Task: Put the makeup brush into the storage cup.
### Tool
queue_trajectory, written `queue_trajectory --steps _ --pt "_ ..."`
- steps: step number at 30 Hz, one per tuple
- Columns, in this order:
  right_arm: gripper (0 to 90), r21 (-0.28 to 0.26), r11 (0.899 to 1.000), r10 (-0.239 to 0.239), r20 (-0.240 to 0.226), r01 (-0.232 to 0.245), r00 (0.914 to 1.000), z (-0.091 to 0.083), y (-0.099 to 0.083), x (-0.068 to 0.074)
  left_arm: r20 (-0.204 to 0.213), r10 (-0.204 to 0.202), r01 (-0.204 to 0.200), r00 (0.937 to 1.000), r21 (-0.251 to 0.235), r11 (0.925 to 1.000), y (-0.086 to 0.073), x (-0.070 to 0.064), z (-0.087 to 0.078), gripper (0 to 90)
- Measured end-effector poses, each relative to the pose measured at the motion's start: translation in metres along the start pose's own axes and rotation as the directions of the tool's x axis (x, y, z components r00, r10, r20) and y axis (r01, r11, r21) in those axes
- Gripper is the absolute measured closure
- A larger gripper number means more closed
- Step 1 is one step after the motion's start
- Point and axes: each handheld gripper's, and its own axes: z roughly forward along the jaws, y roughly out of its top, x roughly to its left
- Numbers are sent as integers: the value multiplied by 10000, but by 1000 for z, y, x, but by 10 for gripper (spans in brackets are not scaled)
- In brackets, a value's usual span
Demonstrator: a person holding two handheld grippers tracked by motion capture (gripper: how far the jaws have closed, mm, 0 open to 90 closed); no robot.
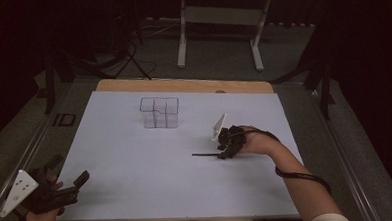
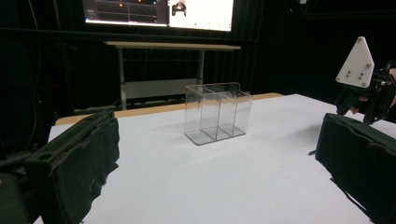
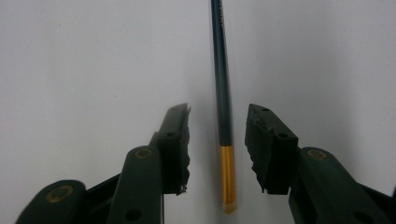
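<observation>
Your right gripper straddles the thin dark-green, gold-ended pencil.
Jaws parted, gripping nothing; your left gripper, lower left, gapes empty.

Table under white sheet. Clear divided box on sheet toward far edge, left of centre. Thin stick flat on sheet, nearer person than box and to its right. Right gripper at stick's right end, low over sheet; in right gripper view stick lies between parted jaws, touching neither. Left gripper at near left corner, well apart from box and stick, jaws spread wide.
</observation>
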Motion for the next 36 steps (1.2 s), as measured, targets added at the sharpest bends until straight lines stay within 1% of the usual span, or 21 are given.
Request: queue_trajectory --steps 6,11,15,19,22,24,25,26,28,30,36 --pt "626 188 9997 -134 -3 134 9999 1 0 -2 17 1 -1 10000 -13 10000 0 0 0 5" --pt "637 374 9992 -115 -59 117 9999 5 -2 -3 21 0 0 10000 -3 10000 0 0 0 5" --pt "658 422 9989 -197 89 193 9998 6 -2 -3 32 36 -36 10000 59 10000 0 0 0 5" --pt "666 627 9978 -220 95 214 9997 8 -1 -2 46 5 -5 10000 27 10000 0 0 0 5" --pt "669 785 9964 -334 114 324 9994 11 -2 -2 50 -14 14 10000 21 10000 0 0 0 5" --pt "672 815 9961 -359 129 347 9993 11 -2 -2 54 -26 26 10000 21 10000 0 0 0 5" --pt "686 886 9954 -377 146 362 9992 12 -2 -1 67 -27 26 10000 30 10000 0 0 0 5" --pt "693 1076 9932 -481 227 454 9986 14 -2 0 76 -37 37 10000 23 10000 0 0 0 5" --pt "700 1082 9929 -525 232 497 9983 15 -2 0 80 -32 32 10000 35 10000 0 0 1 4" --pt "733 1081 9927 -554 205 529 9983 16 -2 1 95 -45 45 9999 35 10000 0 0 1 5" --pt "767 1100 9927 -509 95 496 9987 16 -2 1 125 -46 45 9999 54 10000 -1 -1 1 5"
